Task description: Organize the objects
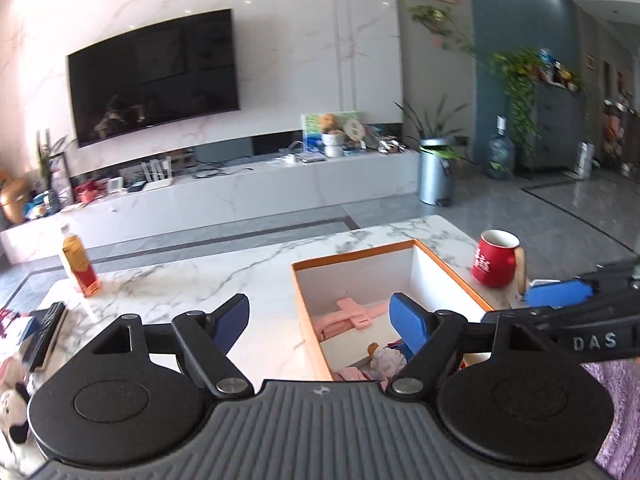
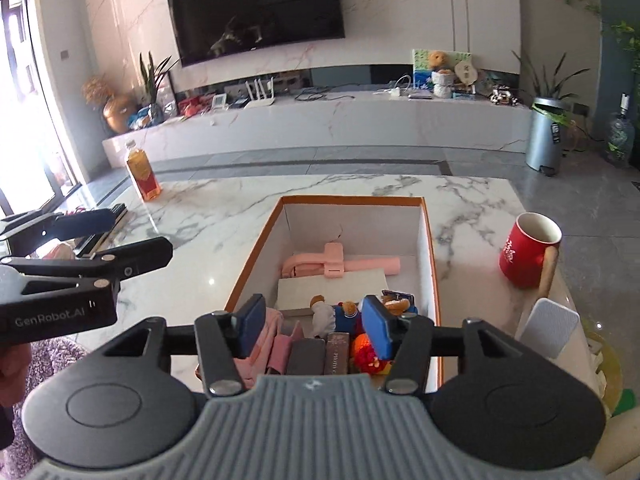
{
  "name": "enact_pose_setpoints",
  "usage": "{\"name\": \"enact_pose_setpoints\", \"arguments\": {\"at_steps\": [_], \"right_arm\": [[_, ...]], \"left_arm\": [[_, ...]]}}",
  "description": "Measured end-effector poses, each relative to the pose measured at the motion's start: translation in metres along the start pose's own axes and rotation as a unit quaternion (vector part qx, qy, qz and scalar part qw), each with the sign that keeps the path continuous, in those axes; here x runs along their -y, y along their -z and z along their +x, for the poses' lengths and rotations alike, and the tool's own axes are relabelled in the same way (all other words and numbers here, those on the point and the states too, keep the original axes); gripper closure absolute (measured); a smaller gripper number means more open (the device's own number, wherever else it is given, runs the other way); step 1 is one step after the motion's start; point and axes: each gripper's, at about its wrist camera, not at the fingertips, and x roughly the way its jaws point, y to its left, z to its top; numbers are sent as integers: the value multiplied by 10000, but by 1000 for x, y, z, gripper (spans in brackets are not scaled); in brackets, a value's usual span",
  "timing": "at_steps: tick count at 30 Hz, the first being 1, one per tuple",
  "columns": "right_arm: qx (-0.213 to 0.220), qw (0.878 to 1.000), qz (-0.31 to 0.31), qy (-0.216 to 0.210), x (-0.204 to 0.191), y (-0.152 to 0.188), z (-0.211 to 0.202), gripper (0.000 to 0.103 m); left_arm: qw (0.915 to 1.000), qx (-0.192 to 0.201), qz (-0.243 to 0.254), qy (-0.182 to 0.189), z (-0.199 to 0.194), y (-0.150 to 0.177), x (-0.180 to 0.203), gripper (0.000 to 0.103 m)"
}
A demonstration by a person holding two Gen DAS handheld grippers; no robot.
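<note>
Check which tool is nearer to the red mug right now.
Right. The right tool hangs open over the orange-rimmed box, with the red mug just beyond the box's right wall. The left tool, also open, sits at the box's far, left side.

White marble table (image 2: 280,216) veined in grey. Box (image 2: 352,200) edged in orange, lined in white. Mug (image 2: 528,252) coloured red, white inside, white lettering. Bottle (image 2: 143,176) filled amber, labelled orange-red. Pink stick (image 2: 340,264) seen in box. Gripper pads (image 2: 376,328) coloured blue.
</note>
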Motion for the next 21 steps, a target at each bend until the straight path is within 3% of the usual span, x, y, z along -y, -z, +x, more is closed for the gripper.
{"name": "enact_pose_setpoints", "arguments": {"at_steps": [3, 5, 12, 21], "right_arm": [[165, 9996, 180, 121, -2, 15, -10, 25], [170, 9994, 201, 203, -2, 25, -11, 21], [-160, 9994, 112, 277, -2, 54, -3, 19], [-209, 9994, 61, 281, -2, 59, 2, 16]], "left_arm": [[9999, 18, -121, -117, -7, 10, 2, 10], [9997, -111, -158, -175, -6, 16, 3, 10], [9978, -586, -319, -60, -3, 39, 6, 10], [9980, -615, -96, -111, 2, 40, 19, 10]]}}
